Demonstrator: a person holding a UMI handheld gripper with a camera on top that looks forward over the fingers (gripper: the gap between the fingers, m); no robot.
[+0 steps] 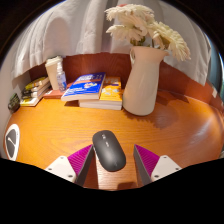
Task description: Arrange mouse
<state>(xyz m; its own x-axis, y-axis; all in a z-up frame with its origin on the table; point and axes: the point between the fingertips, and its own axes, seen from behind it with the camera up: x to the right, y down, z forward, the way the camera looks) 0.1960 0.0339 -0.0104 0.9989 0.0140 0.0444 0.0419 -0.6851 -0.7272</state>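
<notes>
Now the gripper (109,160) is spread wide, its fingers flanking the dark mouse (108,150) on the wooden desk (50,125), seemingly with a gap each side. Its long axis runs near to far, tilted slightly left; a vase (141,80) stands farther right.

Mouse (108,150) near end hidden below fingers; book (84,87) titles too small to read
</notes>
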